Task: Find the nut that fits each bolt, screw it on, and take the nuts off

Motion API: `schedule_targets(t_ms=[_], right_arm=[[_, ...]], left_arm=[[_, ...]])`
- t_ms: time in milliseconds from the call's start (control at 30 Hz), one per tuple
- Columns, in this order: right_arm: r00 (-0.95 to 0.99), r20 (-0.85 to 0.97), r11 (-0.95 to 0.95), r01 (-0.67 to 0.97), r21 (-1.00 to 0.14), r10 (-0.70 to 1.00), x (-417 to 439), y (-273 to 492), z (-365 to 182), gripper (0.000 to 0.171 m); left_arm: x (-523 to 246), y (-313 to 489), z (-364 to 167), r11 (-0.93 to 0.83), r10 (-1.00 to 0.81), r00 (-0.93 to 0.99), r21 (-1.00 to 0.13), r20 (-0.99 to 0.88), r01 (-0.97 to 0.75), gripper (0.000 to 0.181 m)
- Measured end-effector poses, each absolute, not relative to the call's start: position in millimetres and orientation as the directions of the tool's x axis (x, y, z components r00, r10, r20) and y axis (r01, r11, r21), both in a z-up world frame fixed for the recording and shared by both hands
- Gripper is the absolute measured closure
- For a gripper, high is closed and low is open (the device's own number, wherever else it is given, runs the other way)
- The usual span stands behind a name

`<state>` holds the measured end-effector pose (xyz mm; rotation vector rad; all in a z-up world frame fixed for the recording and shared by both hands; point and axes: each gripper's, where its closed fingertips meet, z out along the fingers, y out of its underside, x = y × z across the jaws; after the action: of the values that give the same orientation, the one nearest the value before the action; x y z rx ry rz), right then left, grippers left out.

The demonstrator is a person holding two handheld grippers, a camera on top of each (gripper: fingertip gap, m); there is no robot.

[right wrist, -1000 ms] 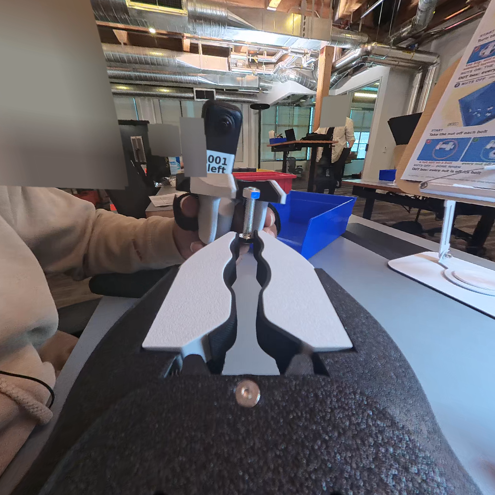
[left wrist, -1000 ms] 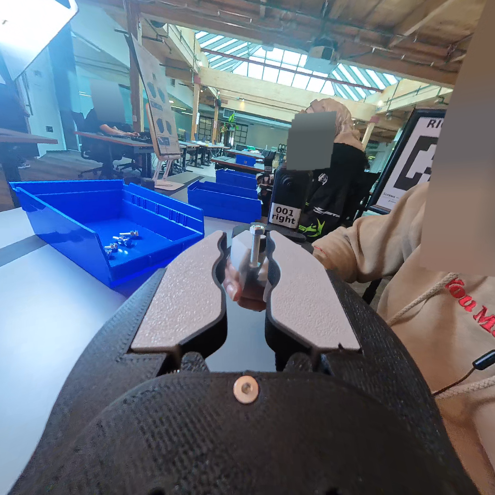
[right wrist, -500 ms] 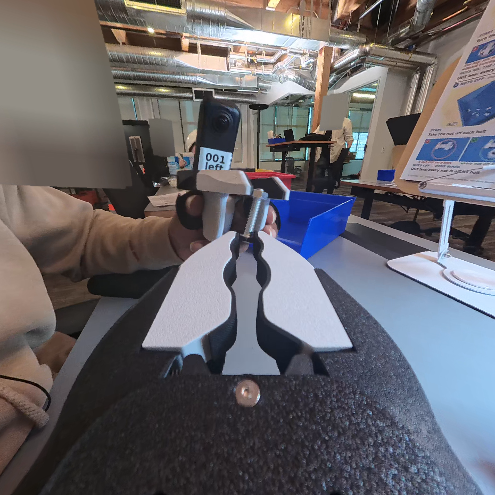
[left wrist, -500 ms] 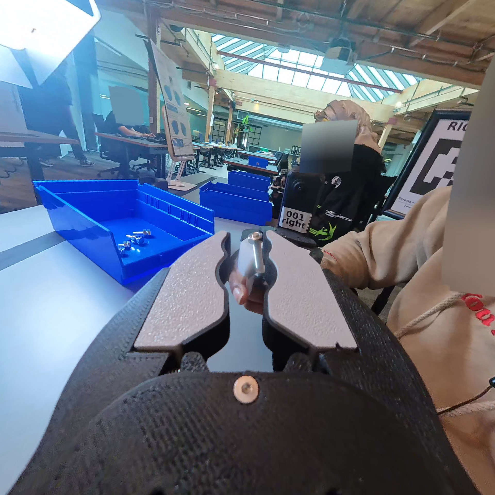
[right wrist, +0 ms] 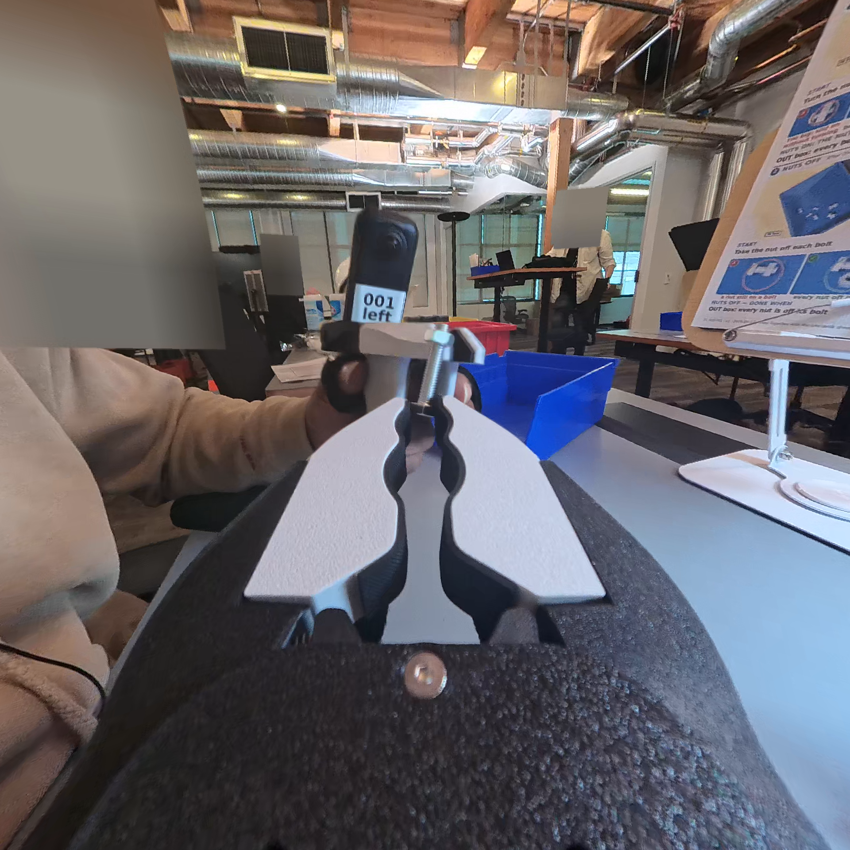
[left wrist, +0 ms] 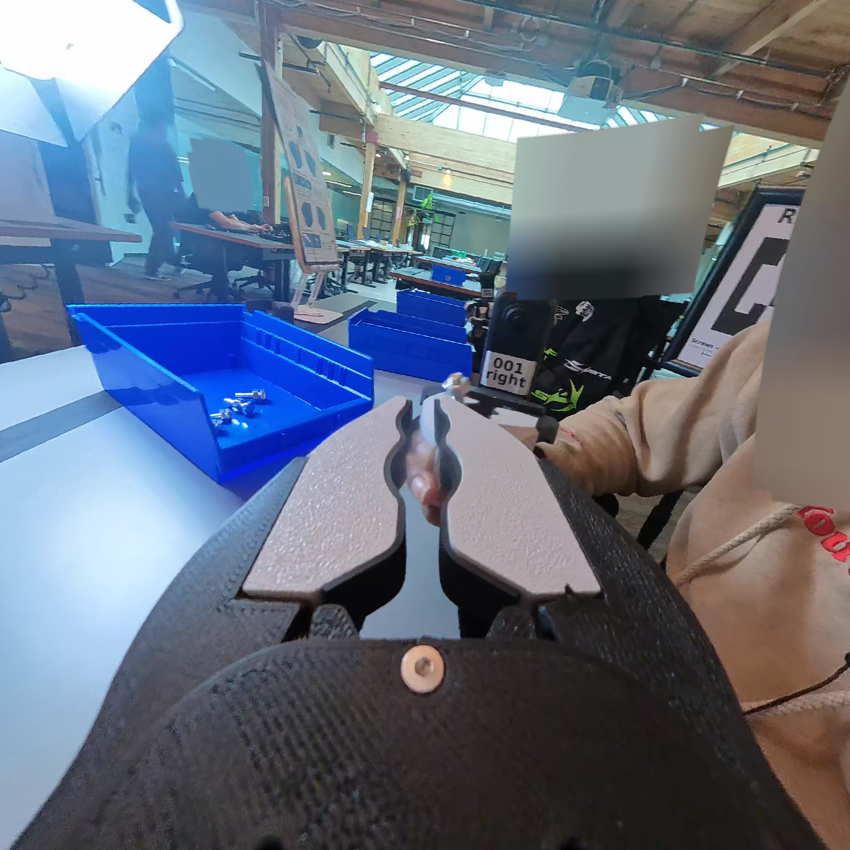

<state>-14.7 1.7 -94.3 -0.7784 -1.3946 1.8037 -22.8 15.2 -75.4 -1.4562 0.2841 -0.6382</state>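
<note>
Bolt tilted further over since a second ago, left gripper jaws narrow on its head end, blue bin with loose bolts at left, right gripper jaws narrow, pinching the nut at the bolt's lower end, another blue bin behind, white sign stand at right.

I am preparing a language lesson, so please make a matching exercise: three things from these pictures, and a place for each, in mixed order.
1. bolt
2. nut
3. loose bolts

A. inside the blue bin
B. held near its head by the fingers of the left gripper
C. pinched by the fingers of the right gripper

Pairs: 1-B, 2-C, 3-A.
</note>
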Motion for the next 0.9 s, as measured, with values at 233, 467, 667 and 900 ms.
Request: schedule_targets(t_ms=[233,467,667,900], right_arm=[[-0.552,-0.034,-0.151,-0.169,-0.974,0.833,-16,3,-96,0.161],[-0.543,-0.028,-0.116,-0.128,-0.985,0.839,-20,-2,-103,0.161],[-0.527,-0.01,-0.061,-0.08,-0.995,0.85,-24,-6,-112,0.161],[-0.535,0.037,-0.048,-0.144,-0.988,0.844,-18,-7,-105,0.162]], left_arm=[[-13,9,-67,0.006,-0.616,0.762,-0.967,0.197,0.255,0.162],[-7,13,-74,-0.015,-0.595,0.788,-0.982,0.16,0.188,0.171],[-2,15,-82,-0.025,-0.59,0.8,-0.993,0.11,0.118,0.171],[-9,10,-75,-0.006,-0.612,0.777,-0.983,0.148,0.182,0.157]])
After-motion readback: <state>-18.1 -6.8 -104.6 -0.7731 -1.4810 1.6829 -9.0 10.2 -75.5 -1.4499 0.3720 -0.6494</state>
